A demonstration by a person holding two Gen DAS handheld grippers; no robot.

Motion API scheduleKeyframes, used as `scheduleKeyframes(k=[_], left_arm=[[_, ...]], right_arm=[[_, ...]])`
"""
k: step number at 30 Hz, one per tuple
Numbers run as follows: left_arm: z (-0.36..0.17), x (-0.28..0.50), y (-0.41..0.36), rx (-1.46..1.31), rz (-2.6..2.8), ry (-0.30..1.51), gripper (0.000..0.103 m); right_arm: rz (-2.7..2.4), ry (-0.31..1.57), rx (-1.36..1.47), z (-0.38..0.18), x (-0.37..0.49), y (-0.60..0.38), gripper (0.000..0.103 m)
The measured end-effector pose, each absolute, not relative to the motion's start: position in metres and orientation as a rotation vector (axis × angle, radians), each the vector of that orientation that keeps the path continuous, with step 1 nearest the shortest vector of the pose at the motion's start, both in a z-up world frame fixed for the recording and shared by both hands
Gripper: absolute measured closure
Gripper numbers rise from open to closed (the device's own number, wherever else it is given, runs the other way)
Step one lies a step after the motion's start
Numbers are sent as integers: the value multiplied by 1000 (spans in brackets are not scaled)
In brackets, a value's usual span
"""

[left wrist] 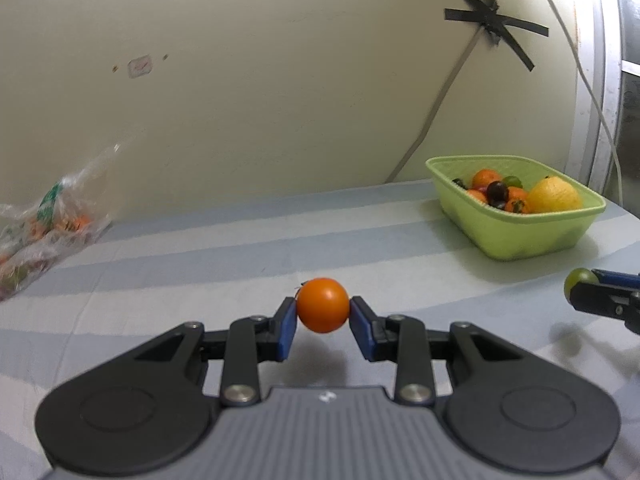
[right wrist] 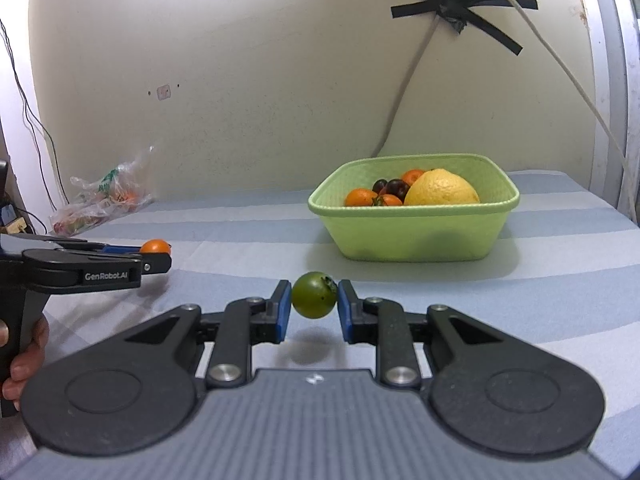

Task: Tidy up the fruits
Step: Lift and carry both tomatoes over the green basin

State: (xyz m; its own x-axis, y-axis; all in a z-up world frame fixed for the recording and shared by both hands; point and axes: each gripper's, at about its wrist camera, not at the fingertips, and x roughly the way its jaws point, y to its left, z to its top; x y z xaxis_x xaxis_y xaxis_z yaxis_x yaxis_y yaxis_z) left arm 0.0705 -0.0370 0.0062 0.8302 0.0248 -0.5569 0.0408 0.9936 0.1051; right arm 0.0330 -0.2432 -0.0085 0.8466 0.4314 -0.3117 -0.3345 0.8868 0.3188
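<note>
My left gripper (left wrist: pixel 323 314) is shut on a small orange tomato (left wrist: pixel 323 310) and holds it above the striped cloth; it also shows in the right wrist view (right wrist: pixel 154 254) at the left. My right gripper (right wrist: pixel 313 300) is shut on a small green tomato (right wrist: pixel 314 294), held above the cloth; it shows at the right edge of the left wrist view (left wrist: pixel 582 286). A light green basket (right wrist: pixel 416 236) stands ahead, also in the left wrist view (left wrist: pixel 516 236). It holds a yellow lemon (right wrist: pixel 442 188), orange tomatoes and dark fruits.
A crumpled clear plastic bag (right wrist: pixel 100 200) with fruit lies at the far left by the wall, also in the left wrist view (left wrist: pixel 44 228). The table has a blue-and-white striped cloth (right wrist: pixel 540 288). Cables and black tape (right wrist: pixel 460 4) are on the wall behind.
</note>
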Motion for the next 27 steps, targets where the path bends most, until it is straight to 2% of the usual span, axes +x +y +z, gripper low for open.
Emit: scheduleKeyframes(k=[16, 27], left_arm=[[60, 138, -93, 60, -212, 556, 73], [42, 193, -145, 127, -202, 608, 73]], right_arm=[[333, 240, 283, 36, 73, -297, 76], [319, 289, 364, 19, 139, -309, 76]])
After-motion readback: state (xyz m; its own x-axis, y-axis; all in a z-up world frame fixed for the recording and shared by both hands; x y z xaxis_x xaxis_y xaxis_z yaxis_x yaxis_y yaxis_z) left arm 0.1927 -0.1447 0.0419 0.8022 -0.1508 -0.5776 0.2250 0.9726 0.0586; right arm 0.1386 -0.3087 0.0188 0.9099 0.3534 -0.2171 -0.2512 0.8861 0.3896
